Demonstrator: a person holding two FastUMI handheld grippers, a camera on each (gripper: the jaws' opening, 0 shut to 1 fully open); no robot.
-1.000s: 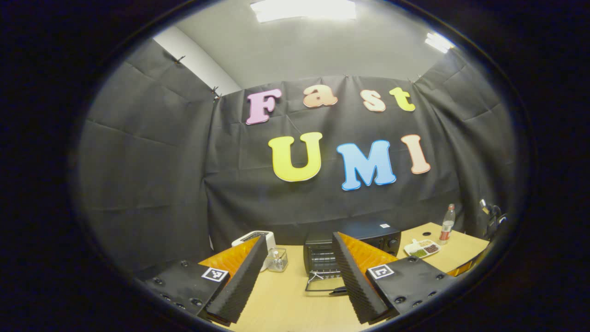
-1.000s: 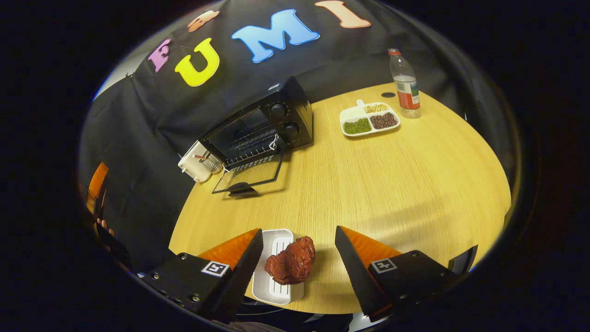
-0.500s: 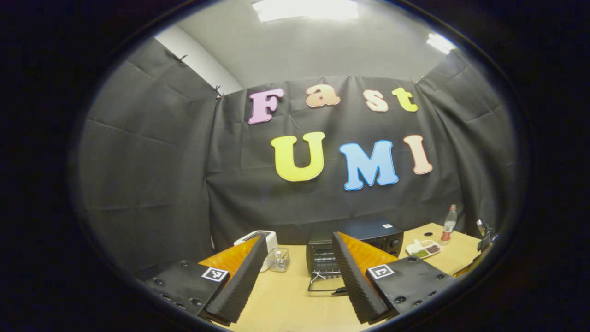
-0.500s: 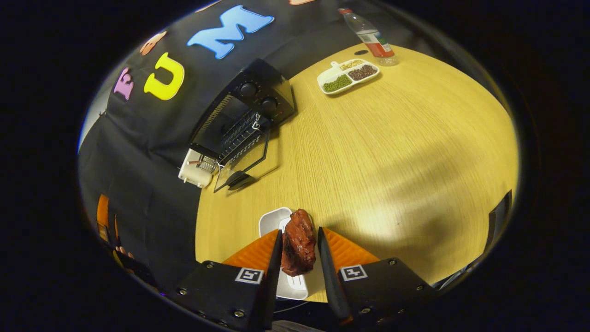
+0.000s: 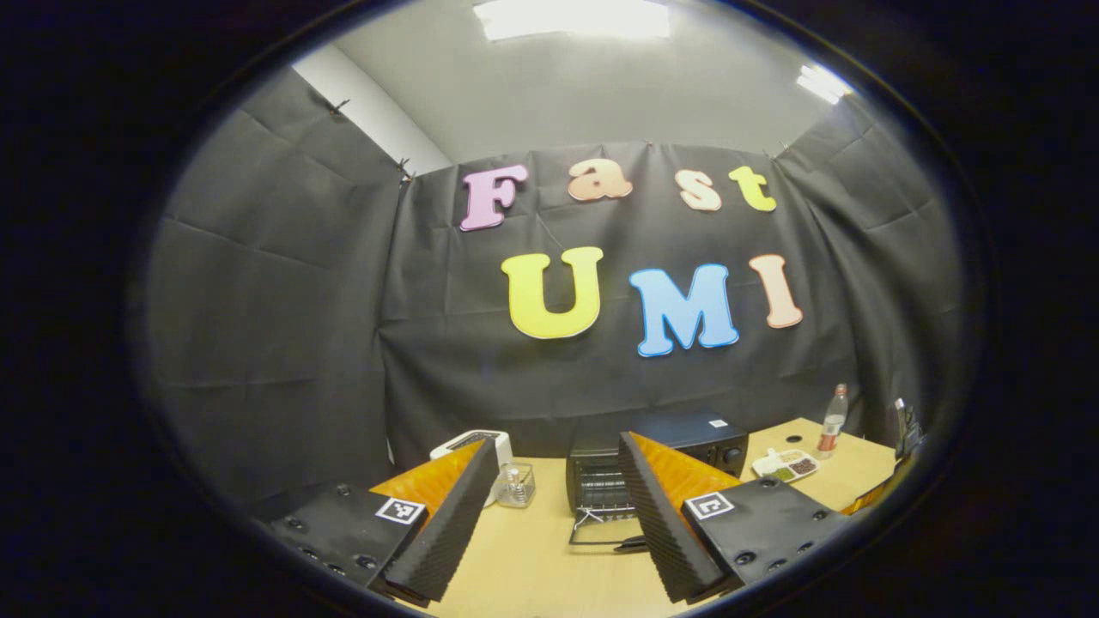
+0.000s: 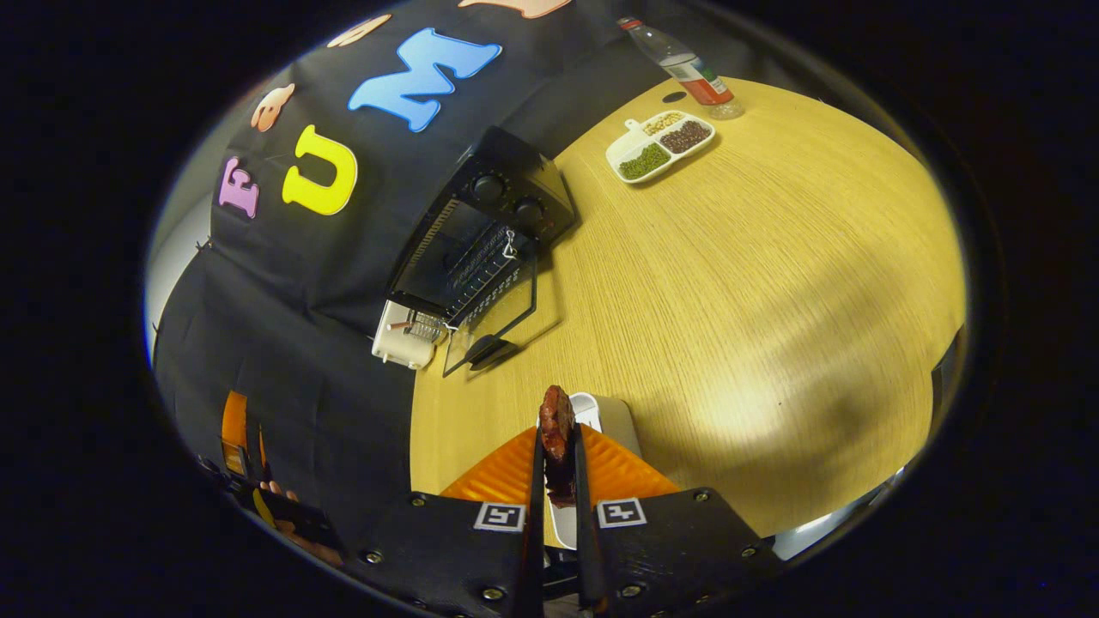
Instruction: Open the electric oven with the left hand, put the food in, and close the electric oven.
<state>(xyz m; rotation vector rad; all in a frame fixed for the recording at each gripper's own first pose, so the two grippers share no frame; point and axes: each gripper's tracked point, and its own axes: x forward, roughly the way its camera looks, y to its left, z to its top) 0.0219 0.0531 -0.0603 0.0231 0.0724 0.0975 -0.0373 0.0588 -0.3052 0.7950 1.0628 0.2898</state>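
So in the right gripper view the right gripper [image 6: 556,476] has its jaws squeezed narrow on the chunk of reddish-brown meat [image 6: 556,429], one finger pressing each side, and the meat pokes up past the tips. Right behind and under it sits the small white ribbed dish [image 6: 601,412] on the wooden tabletop [image 6: 773,283]; can't tell whether the meat is touching the dish or just above it. Off at the left edge you can see the other gripper [image 6: 236,429] with a bit of a hand [image 6: 279,493] on it.

Further along the tabletop is the black electric oven [image 6: 498,215], its glass door [image 6: 494,322] dropped flat onto the wood, handle toward the camera, wire rack visible inside. A white toaster [image 6: 403,343] stands just beside the oven on the wall side. Well past that, a white divided tray [image 6: 659,146] with green, dark and pale stuff in separate compartments, and a plastic bottle [image 6: 687,64] with a red label near it.

In the left gripper view the left gripper [image 5: 549,515] is held up with its jaws wide apart and nothing between them. Beyond it: the toaster [image 5: 472,446], a little clear container [image 5: 518,485], the open oven [image 5: 670,446], the tray [image 5: 786,465] and the bottle [image 5: 831,419], all along the far side by the black cloth wall
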